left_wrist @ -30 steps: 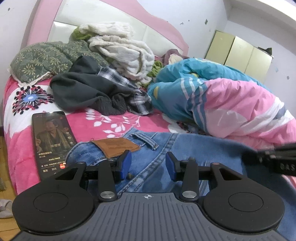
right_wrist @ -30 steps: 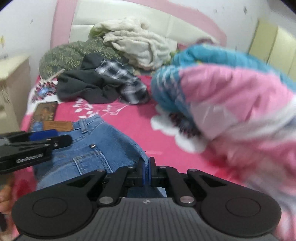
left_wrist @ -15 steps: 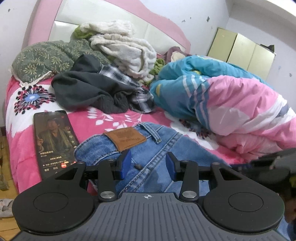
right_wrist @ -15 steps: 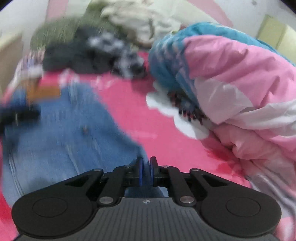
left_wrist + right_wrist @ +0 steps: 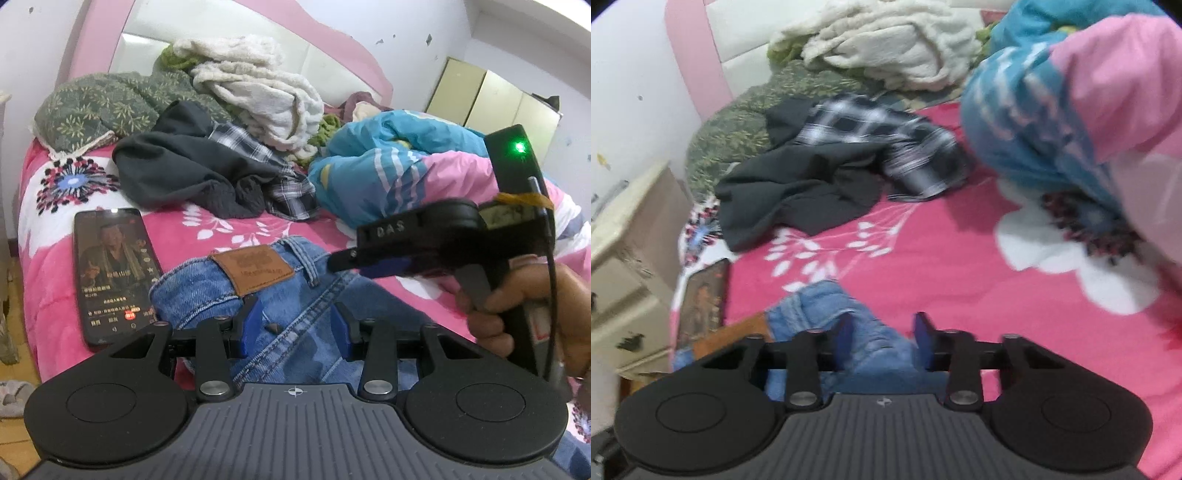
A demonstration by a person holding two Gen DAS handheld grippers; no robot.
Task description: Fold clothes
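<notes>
Blue denim jeans (image 5: 295, 295), brown leather waistband patch up, lying rumpled on pink floral bedspread (image 5: 229, 229)

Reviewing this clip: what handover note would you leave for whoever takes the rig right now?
Left gripper: open over the jeans near the waistband, gripping nothing.
Right gripper: jaws have just been opening; a denim fold sits between them, unclamped.
Jeans lie bunched at the near edge of the pink bedspread, beside the phone; the dark and plaid clothes are heaped behind.
Done: no neat fold yet.
Left: flatten and fold the jeans, then the heap.
</notes>
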